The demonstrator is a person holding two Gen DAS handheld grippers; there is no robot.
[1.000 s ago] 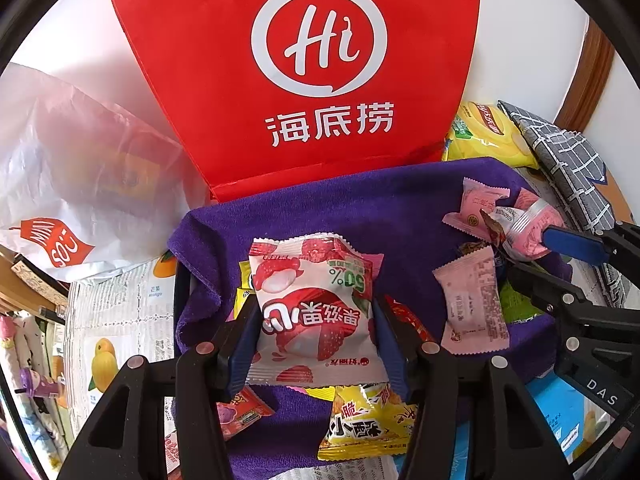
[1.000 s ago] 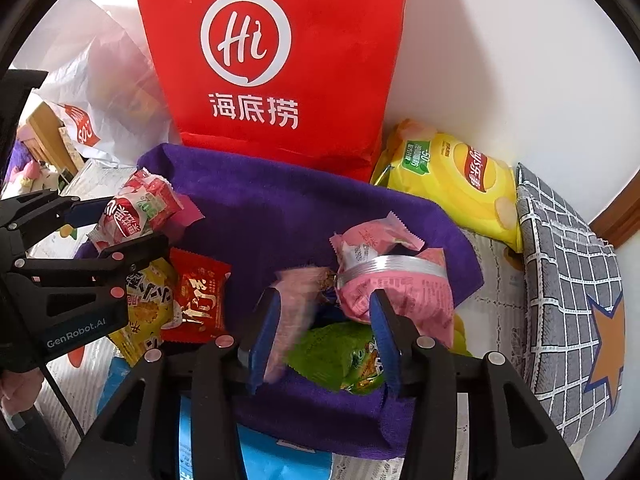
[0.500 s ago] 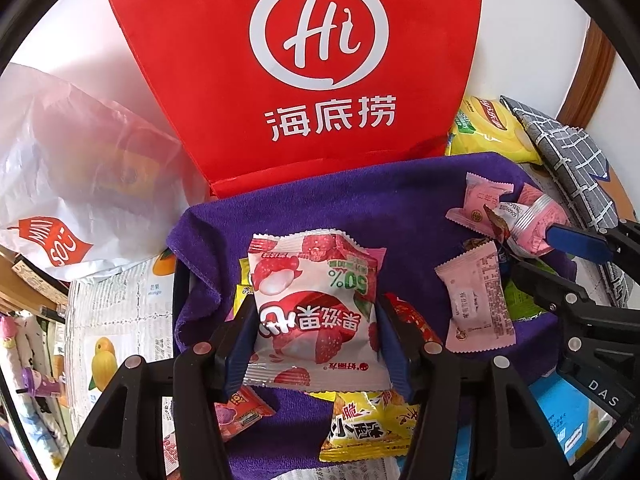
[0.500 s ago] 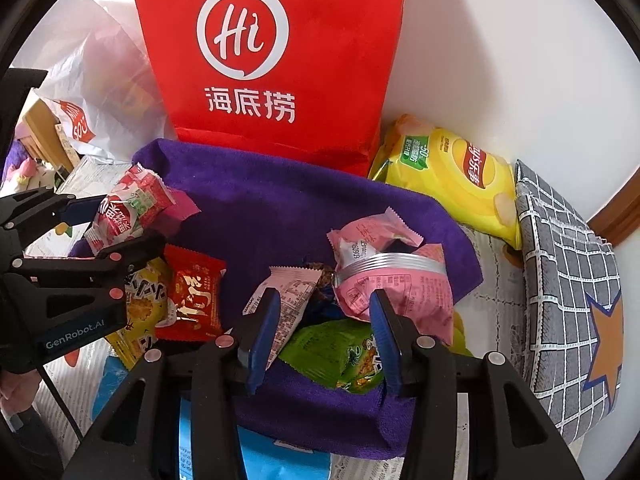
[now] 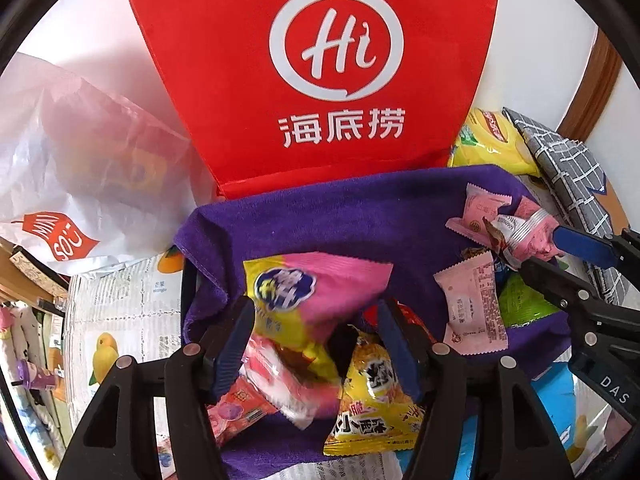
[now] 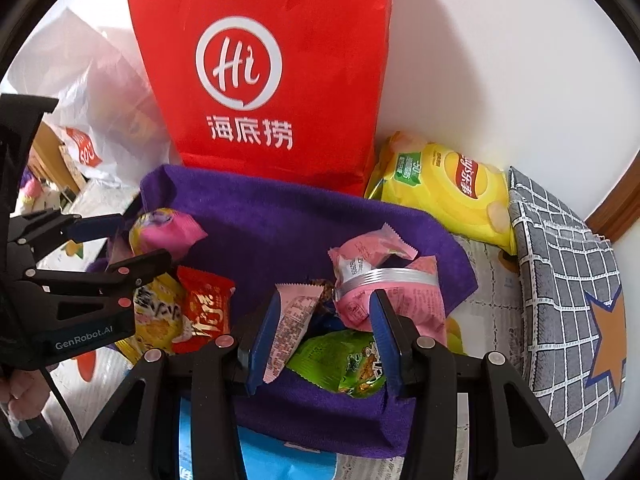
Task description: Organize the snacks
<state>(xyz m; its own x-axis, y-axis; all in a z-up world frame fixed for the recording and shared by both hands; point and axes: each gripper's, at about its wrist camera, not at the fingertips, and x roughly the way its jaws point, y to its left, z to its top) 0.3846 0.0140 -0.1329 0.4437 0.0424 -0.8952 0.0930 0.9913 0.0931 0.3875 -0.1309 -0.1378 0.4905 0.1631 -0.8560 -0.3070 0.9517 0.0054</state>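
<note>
Snack packs lie on a purple towel [image 5: 340, 216] in front of a red paper bag [image 5: 320, 60]. My left gripper [image 5: 314, 308] hangs over the towel's left part, its jaws opening. A red-and-white fruit pack [image 5: 280, 380], blurred, drops between the fingers; the pads are off it. Behind it lies a pink-and-yellow pack [image 5: 320, 280]. My right gripper [image 6: 325, 300] stands open over the right part. A pink wrapper [image 6: 294, 316] leans by its left finger, a green pack [image 6: 344, 360] lies below, and a pink pack with a silver band [image 6: 384, 280] lies at the right fingertip.
A yellow crisps bag [image 6: 448, 184] and a grey checked cushion [image 6: 568, 280] lie to the right by the white wall. A white plastic bag [image 5: 80, 160] stands left of the red bag. Yellow [image 5: 372, 392] and red [image 6: 204, 312] packs lie near the towel's front. Printed paper covers the table.
The left jaws have widened and the red-and-white fruit pack has slipped down from between them, uncovering the pink-and-yellow pack. On the right, the falling pink wrapper has come to rest.
</note>
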